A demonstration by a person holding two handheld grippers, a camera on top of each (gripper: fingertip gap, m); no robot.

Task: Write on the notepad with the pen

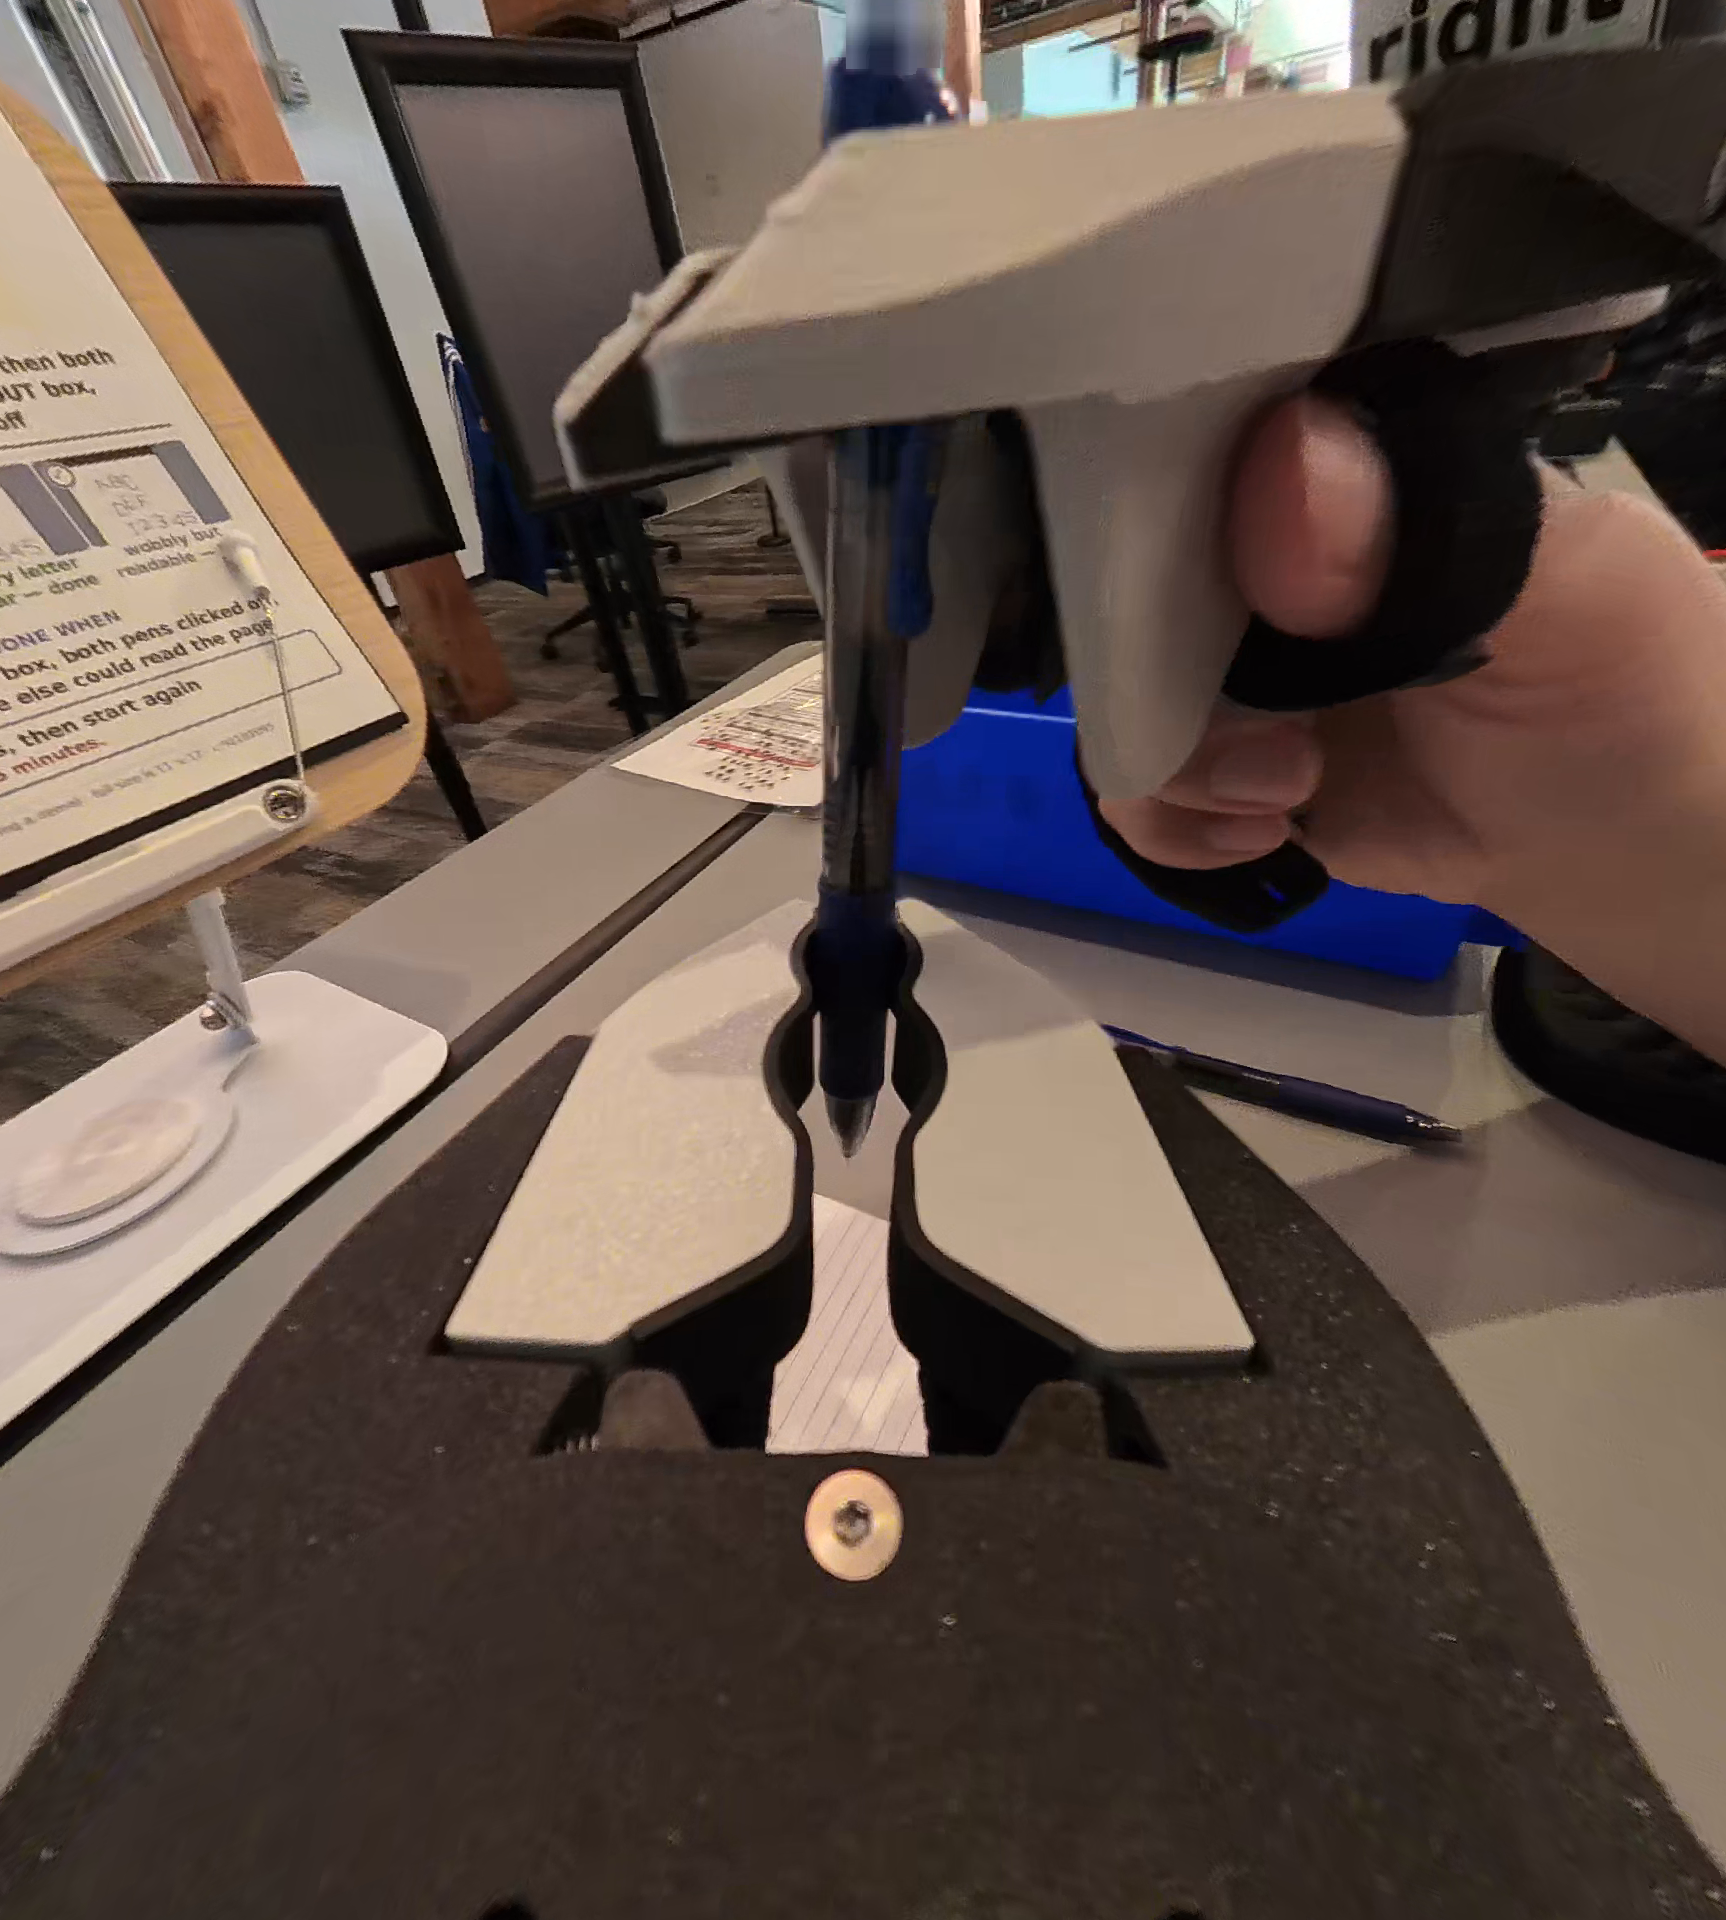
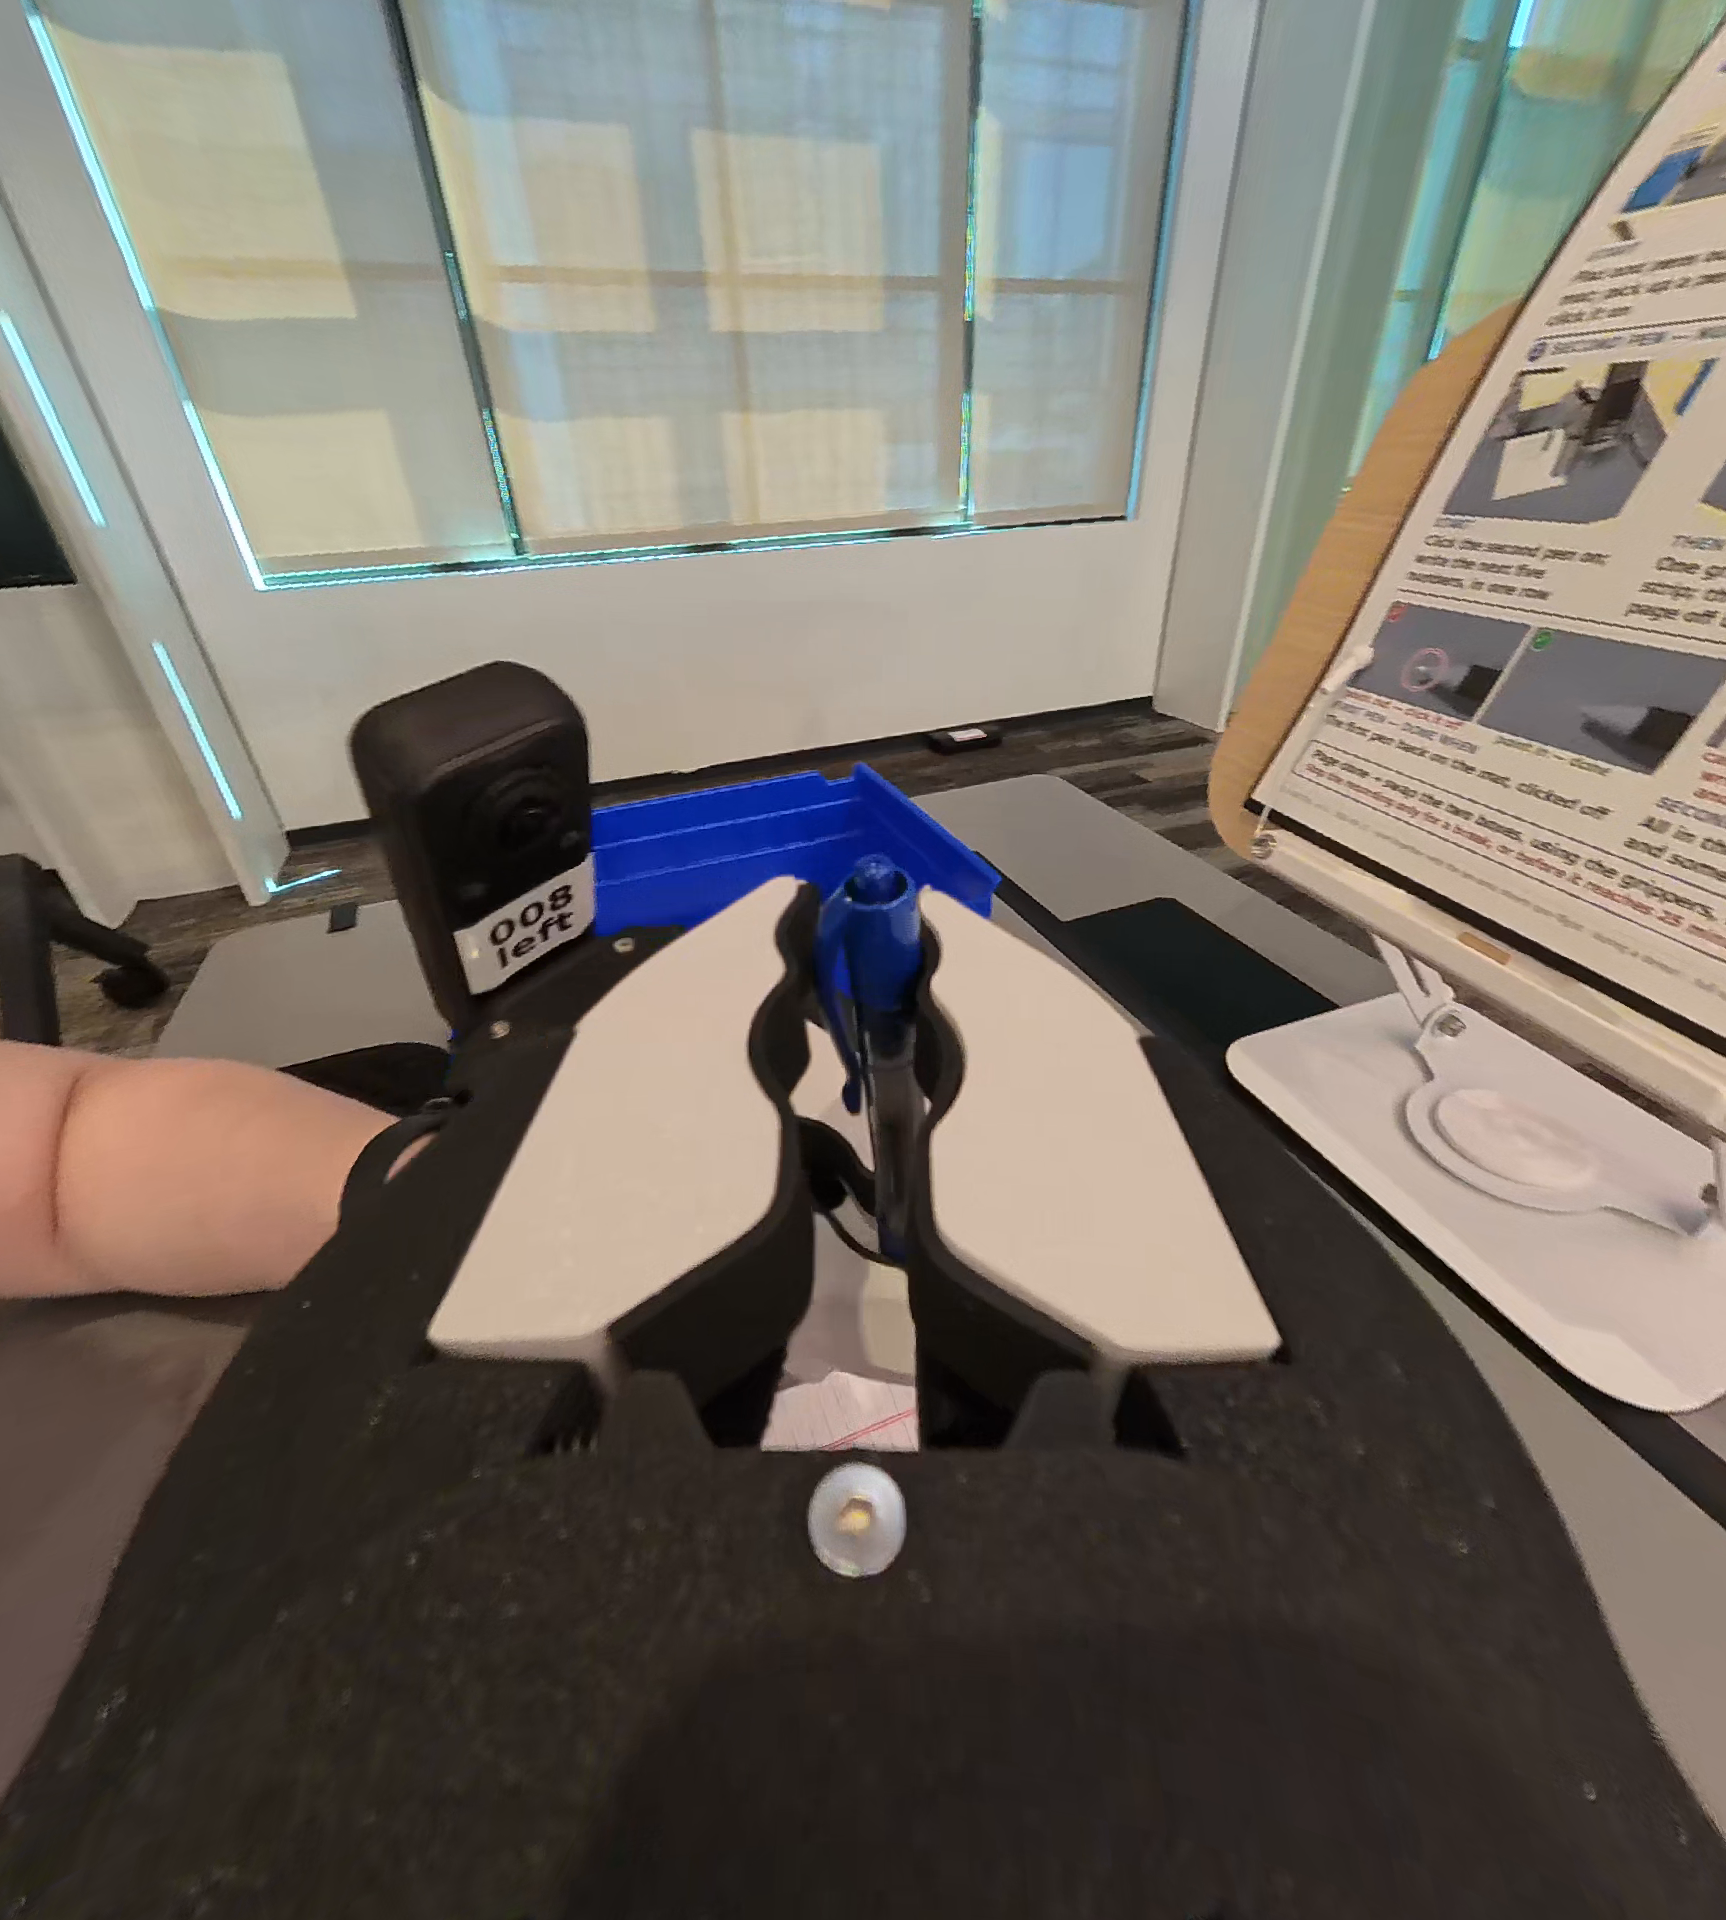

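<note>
A blue pen [image 1: 864,727] stands upright, tip down, above the lined notepad [image 1: 843,1340]. My left gripper [image 1: 854,935] is shut on the pen's dark blue grip section, with the tip just below its fingertips and above the paper. My right gripper [image 1: 651,374] comes in from the right, held by a hand, and is shut on the pen's upper barrel. In the right wrist view, my right gripper [image 2: 869,904] holds the pen [image 2: 880,935] with clip and top end showing. The notepad [image 2: 843,1413] shows below, between the fingers.
A second blue pen [image 1: 1295,1101] lies on the grey table to the right. A blue bin [image 1: 1046,821] stands behind it. An instruction board on a white stand [image 1: 111,582] is at the left, with a printed sheet [image 1: 745,748] farther back. A black round object [image 1: 1617,1091] sits at the right. The grippers' ends are close to 9 cm from one another.
</note>
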